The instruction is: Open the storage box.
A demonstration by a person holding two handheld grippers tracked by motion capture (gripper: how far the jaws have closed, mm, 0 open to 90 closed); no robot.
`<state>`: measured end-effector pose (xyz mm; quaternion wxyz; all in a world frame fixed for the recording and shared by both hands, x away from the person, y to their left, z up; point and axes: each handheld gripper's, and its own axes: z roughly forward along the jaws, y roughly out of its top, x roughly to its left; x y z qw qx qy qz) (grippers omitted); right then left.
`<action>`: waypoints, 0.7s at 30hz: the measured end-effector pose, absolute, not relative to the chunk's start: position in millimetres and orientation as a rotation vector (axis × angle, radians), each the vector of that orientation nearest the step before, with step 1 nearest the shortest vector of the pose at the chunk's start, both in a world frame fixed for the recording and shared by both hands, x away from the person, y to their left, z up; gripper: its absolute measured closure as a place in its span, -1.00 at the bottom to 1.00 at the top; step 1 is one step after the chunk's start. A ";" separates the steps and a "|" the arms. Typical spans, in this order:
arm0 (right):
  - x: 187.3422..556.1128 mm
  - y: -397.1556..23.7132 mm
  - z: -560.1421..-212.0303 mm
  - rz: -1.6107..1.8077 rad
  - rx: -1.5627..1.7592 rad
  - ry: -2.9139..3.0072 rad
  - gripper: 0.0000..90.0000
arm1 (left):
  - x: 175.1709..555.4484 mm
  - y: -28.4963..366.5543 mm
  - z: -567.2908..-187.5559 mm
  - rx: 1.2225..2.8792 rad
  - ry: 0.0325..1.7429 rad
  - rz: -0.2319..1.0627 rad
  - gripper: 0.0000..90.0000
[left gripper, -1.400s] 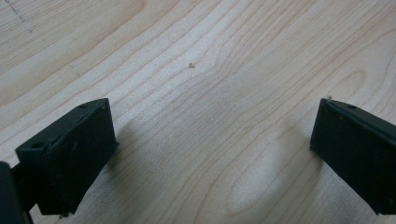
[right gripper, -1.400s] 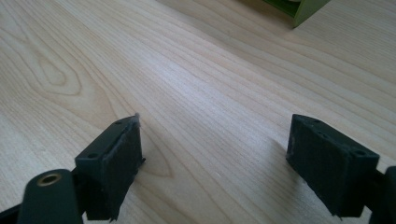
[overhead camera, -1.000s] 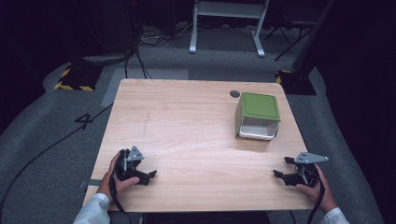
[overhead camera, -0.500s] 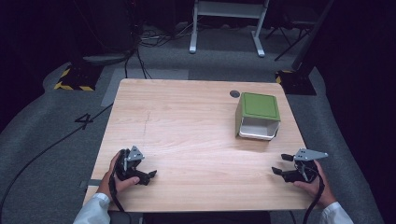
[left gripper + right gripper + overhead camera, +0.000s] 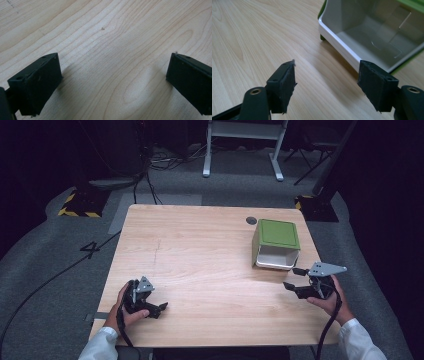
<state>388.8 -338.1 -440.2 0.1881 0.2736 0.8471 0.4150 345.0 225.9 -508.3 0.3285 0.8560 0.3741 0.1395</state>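
Now right hand-held gripper (image 5: 295, 278) nearer green box (image 5: 276, 243)

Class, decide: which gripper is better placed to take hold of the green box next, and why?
Right. The right gripper sits open just in front of the green box, facing its white open side; the left gripper rests at the table's far corner.
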 end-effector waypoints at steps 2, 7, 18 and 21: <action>392.3 -332.5 -436.2 1.183 0.757 2.383 -0.32 | 345.0 225.9 -508.3 2.240 0.979 0.365 -1.00; 402.9 -315.7 -431.8 1.172 0.727 2.393 -0.31 | 345.0 225.9 -508.3 2.241 0.980 0.366 -1.00; 429.3 -290.3 -443.8 1.131 0.740 2.419 -0.30 | 344.9 225.8 -508.2 2.241 0.980 0.367 -0.99; 435.2 -288.2 -447.3 1.133 0.762 2.429 -0.31 | 344.9 225.8 -508.3 2.242 0.980 0.367 -0.99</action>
